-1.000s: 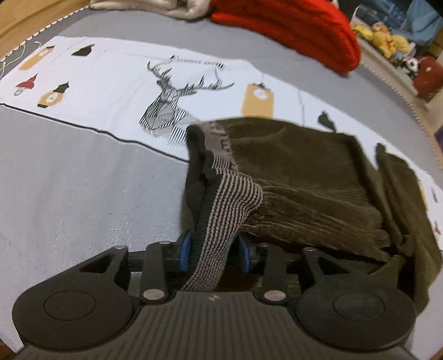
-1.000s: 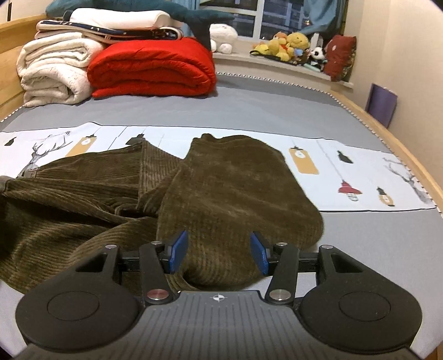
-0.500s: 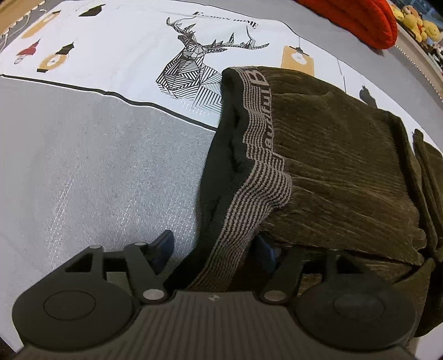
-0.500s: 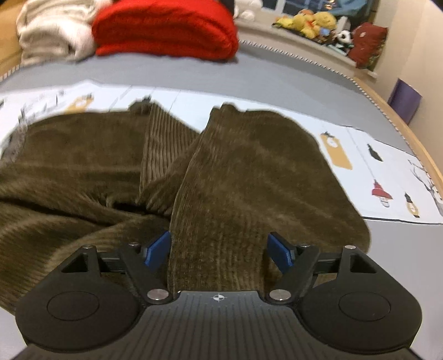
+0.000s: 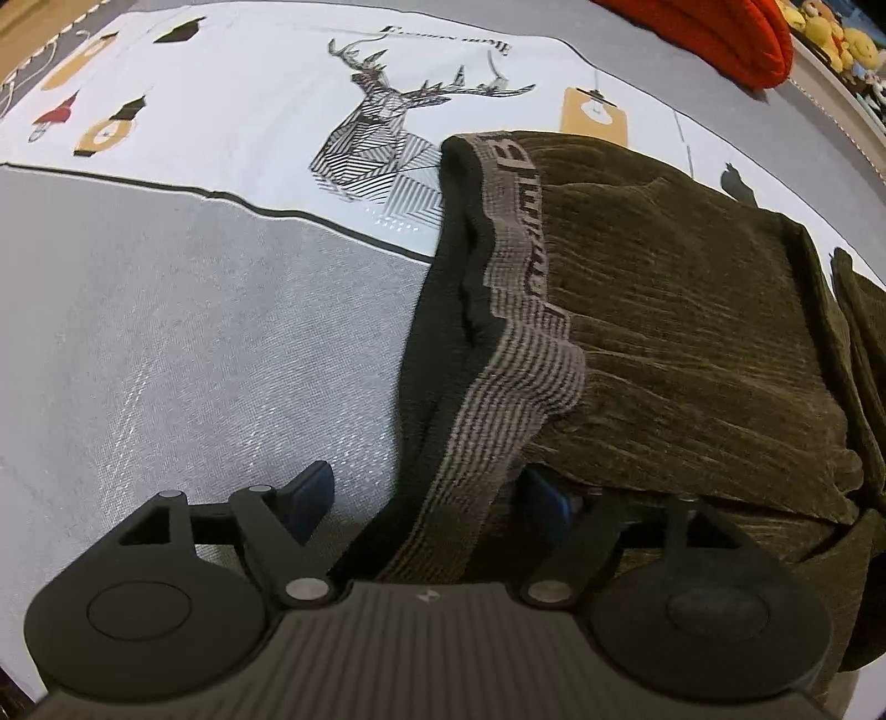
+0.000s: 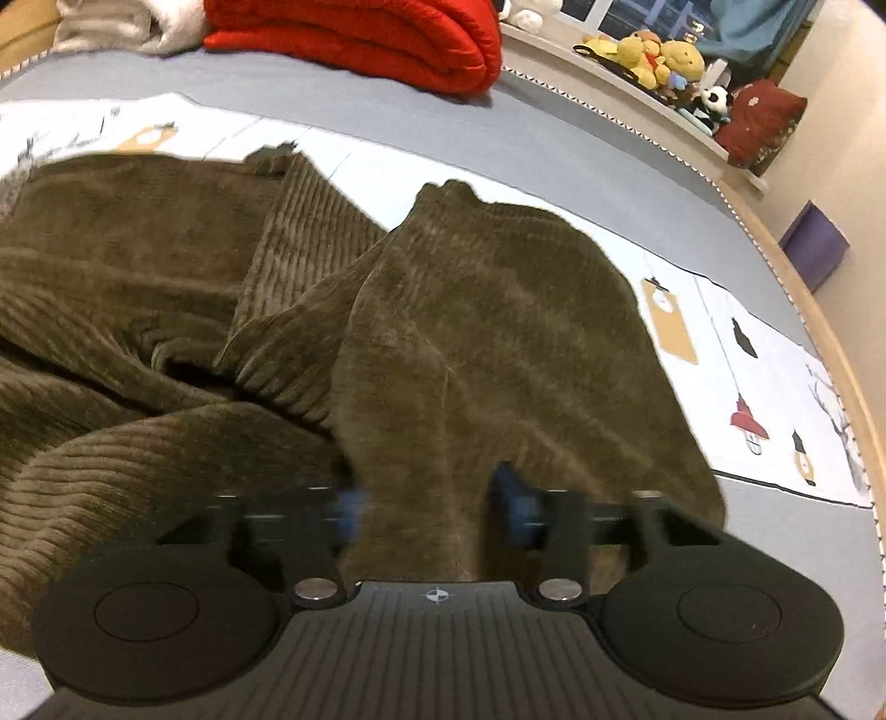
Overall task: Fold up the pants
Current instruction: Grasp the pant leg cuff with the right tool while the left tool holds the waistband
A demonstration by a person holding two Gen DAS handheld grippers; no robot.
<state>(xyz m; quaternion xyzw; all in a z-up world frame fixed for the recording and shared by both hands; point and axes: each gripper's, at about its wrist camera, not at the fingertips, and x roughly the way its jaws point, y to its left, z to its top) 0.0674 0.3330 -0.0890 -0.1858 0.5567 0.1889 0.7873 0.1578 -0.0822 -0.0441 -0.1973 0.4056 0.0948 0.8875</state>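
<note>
One pair of olive-brown corduroy pants [image 6: 498, 343] lies rumpled across the bed [image 5: 166, 343], over a white printed runner [image 5: 249, 111] that bears one deer drawing [image 5: 387, 127] and several tag and lamp motifs. The pants' striped elastic waistband [image 5: 515, 387] sits toward the left wrist view; a pant leg [image 6: 310, 260] shows in the right wrist view.

The left claw [image 5: 426, 498] has its two blue pads spread wide and its jaws are opening; the waistband hangs between them, and the left pad stands clear of the cloth. The right claw [image 6: 426, 504] is blurred by motion, its jaws closing on a fold of the pants that lies between the pads.

The bed cover is grey. At its far end lie one folded red blanket [image 6: 354, 39] and a pale folded one [image 6: 122, 27]. A ledge behind carries several plush toys [image 6: 659, 55], and one purple box [image 6: 814, 249] stands by the wall.
</note>
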